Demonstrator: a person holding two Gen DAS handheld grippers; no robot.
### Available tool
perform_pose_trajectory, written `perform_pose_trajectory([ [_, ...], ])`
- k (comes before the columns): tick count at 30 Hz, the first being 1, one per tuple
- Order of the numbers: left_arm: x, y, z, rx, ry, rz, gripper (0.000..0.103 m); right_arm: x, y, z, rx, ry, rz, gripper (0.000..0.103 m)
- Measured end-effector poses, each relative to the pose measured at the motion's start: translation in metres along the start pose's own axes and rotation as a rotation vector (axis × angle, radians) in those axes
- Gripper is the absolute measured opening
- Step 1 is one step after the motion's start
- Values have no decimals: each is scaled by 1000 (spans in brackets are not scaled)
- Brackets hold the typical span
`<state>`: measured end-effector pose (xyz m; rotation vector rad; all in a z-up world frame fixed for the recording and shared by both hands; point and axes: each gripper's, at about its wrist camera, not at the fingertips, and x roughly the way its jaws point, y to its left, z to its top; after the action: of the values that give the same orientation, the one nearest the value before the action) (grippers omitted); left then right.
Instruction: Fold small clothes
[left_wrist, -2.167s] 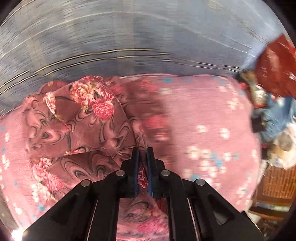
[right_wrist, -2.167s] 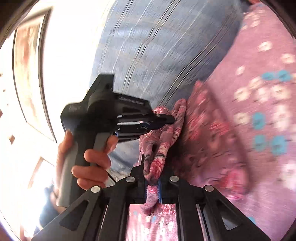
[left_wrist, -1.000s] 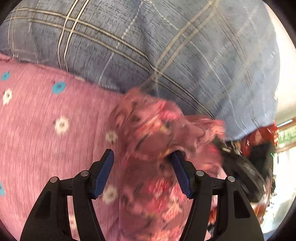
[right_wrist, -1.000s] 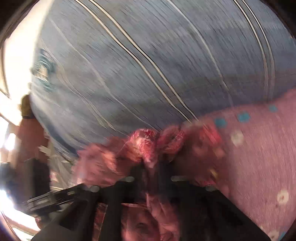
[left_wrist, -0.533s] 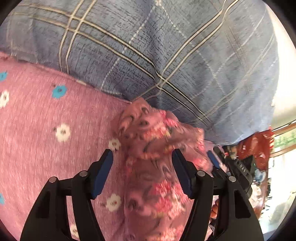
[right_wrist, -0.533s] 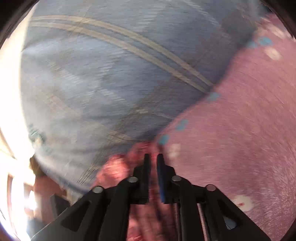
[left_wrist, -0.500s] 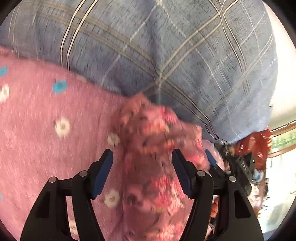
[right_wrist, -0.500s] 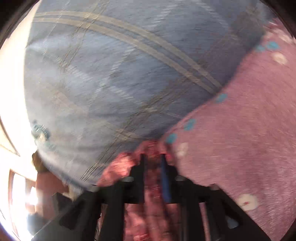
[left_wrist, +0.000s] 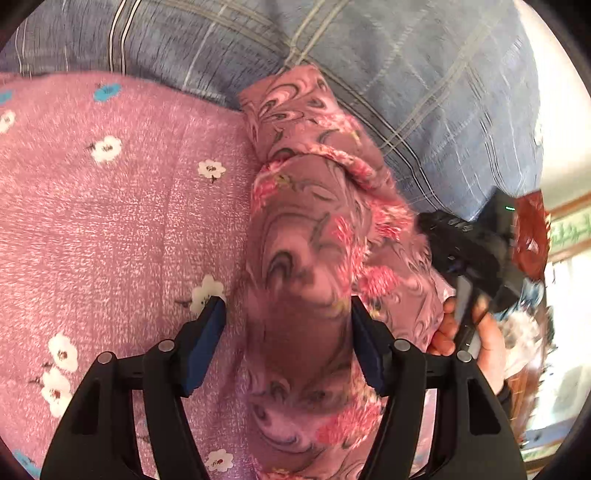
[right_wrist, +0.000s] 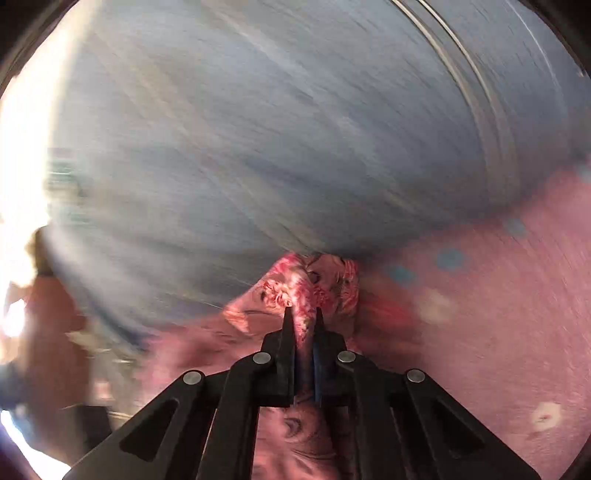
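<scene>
Right gripper (right_wrist: 303, 325) pinches the pink floral garment (left_wrist: 306, 258) to anchor it.
Left gripper (left_wrist: 288, 317) straddles the fold toward twelve o'clock, jaws half open, gripping nothing, seemingly ready to pinch.

A home bedroom: flowered pink bedspread (left_wrist: 110, 229), blue checked pillow (left_wrist: 424, 74).

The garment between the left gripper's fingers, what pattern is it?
Pink floral with dark swirls; left wrist view.
</scene>
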<state>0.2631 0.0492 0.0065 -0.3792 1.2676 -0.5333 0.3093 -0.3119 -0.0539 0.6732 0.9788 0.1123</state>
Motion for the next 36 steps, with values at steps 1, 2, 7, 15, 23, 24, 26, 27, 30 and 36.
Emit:
perform_pose_trajectory([
  [1, -2, -1, -4, 17, 3, -2, 65, 8, -10, -5, 12, 51, -5, 5],
  [2, -4, 0, -10, 25, 4, -8, 65, 2, -11, -7, 11, 32, 12, 5],
  [7, -16, 13, -36, -4, 5, -67, 65, -46, 36, 0, -170, -97, 37, 20],
  [15, -32, 33, -72, -9, 12, -144, 65, 2, 177, -37, -718, 150, -10, 50],
  [23, -49, 56, -104, -8, 21, -218, 65, 64, 214, -72, -1048, 219, -237, 7],
  [24, -51, 60, -107, -6, 21, -224, 65, 64, 216, -72, -1062, 216, -252, 7],
  [26, -54, 66, -113, 1, 20, -230, 65, 68, 224, -70, -1076, 178, -269, 6],
  [27, -55, 70, -119, 6, 20, -231, 65, 65, 224, -64, -1054, 155, -266, 6],
  [30, -58, 72, -135, 26, 12, -224, 65, 58, 220, -35, -927, 85, -231, 6],
  [36, -55, 55, -156, 74, 3, -194, 65, 90, 196, -23, -869, 126, -321, 7],
])
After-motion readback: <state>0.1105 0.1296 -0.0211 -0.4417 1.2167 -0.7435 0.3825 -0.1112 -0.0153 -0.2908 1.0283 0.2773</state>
